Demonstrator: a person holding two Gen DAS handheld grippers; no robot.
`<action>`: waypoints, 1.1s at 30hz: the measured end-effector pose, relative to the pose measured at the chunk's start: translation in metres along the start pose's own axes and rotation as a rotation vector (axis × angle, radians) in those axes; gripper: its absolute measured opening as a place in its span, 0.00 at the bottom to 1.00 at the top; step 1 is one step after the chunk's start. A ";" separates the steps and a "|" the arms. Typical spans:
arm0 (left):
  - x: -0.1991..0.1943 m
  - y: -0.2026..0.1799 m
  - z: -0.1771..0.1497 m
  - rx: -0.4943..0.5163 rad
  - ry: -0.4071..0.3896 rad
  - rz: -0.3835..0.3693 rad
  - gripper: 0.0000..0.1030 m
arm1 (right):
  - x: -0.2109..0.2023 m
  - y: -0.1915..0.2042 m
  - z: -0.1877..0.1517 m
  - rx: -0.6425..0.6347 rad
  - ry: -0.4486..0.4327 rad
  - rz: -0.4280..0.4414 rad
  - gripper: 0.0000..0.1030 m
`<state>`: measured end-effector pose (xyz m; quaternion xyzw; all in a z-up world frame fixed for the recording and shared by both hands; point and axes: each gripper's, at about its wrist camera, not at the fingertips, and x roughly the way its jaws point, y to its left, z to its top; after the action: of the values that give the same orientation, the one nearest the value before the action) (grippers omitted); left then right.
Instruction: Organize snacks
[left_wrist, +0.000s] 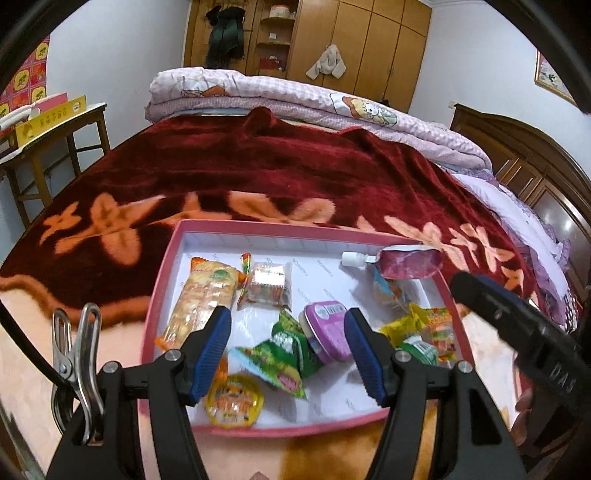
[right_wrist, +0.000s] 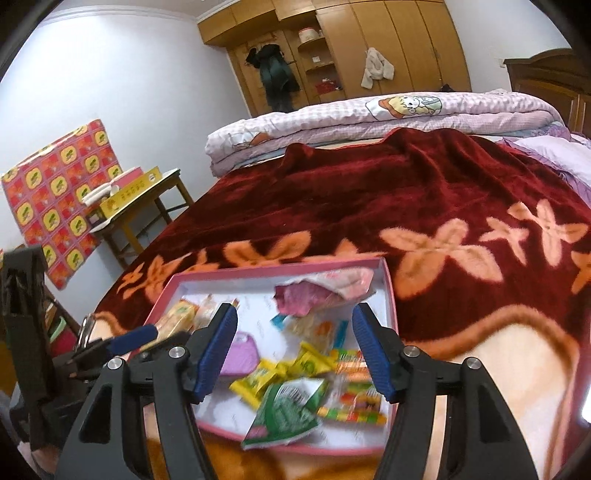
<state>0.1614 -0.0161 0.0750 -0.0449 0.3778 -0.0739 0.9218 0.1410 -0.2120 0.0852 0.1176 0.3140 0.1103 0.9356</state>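
Note:
A pink-rimmed box (left_wrist: 258, 226) with a white floor lies on the red flowered blanket and holds several snacks. In it are a long orange cracker pack (left_wrist: 201, 297), a clear-wrapped square snack (left_wrist: 269, 284), a purple tin (left_wrist: 325, 330), green triangular packs (left_wrist: 284, 356), a round jelly cup (left_wrist: 234, 404), a purple spout pouch (left_wrist: 404, 261) and yellow candy packs (left_wrist: 424, 334). My left gripper (left_wrist: 288, 354) is open above the box's near half, holding nothing. My right gripper (right_wrist: 293, 354) is open above the box (right_wrist: 391, 295), over the green pack (right_wrist: 286, 413) and yellow packs (right_wrist: 273, 376).
The blanket (left_wrist: 258, 170) covers a bed with folded pink quilts (left_wrist: 295, 99) at the far end. A wooden side table (left_wrist: 55, 136) with boxes stands at the left. Wardrobes (left_wrist: 351, 44) line the far wall. The right gripper's body (left_wrist: 517, 332) shows at the left view's right.

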 end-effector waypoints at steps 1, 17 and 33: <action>-0.006 -0.001 -0.003 -0.001 -0.001 0.000 0.65 | -0.003 0.003 -0.003 -0.005 0.004 0.003 0.64; -0.041 -0.006 -0.046 0.034 0.031 0.039 0.65 | -0.024 0.021 -0.055 -0.033 0.100 -0.023 0.64; -0.035 -0.018 -0.063 0.085 0.047 0.083 0.65 | -0.025 0.015 -0.071 0.003 0.135 -0.058 0.64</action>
<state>0.0902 -0.0291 0.0566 0.0115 0.3974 -0.0524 0.9161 0.0765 -0.1942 0.0484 0.1024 0.3798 0.0904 0.9149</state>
